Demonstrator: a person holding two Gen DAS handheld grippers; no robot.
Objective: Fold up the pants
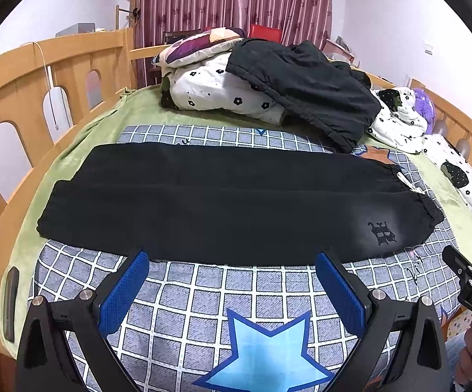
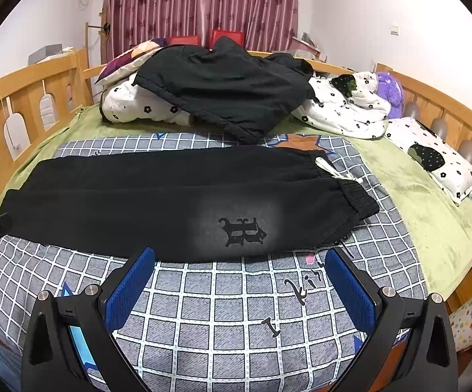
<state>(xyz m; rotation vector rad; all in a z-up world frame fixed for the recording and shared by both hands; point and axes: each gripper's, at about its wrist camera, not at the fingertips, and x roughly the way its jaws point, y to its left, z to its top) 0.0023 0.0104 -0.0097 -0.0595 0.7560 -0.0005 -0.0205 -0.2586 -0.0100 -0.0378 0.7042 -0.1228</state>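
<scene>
Black pants (image 1: 222, 202) lie flat, legs stacked lengthwise, across the checked quilt (image 1: 236, 294) near the bed's front edge. Left tool (image 1: 232, 281) and right tool (image 2: 239, 277) hover wide, empty, just short of the hem. Best next: grip cuff and waistband (image 2: 356, 196) ends together. Open quilt lies in front; bedding pile (image 2: 236, 98) crowds the far side.

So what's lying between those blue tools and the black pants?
Only bare grey checked bedsheet lies between each open tool and the black pants, in both wrist views.

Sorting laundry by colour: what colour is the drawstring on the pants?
White, on black pants. The drawstring shows best in the right wrist view.
</scene>
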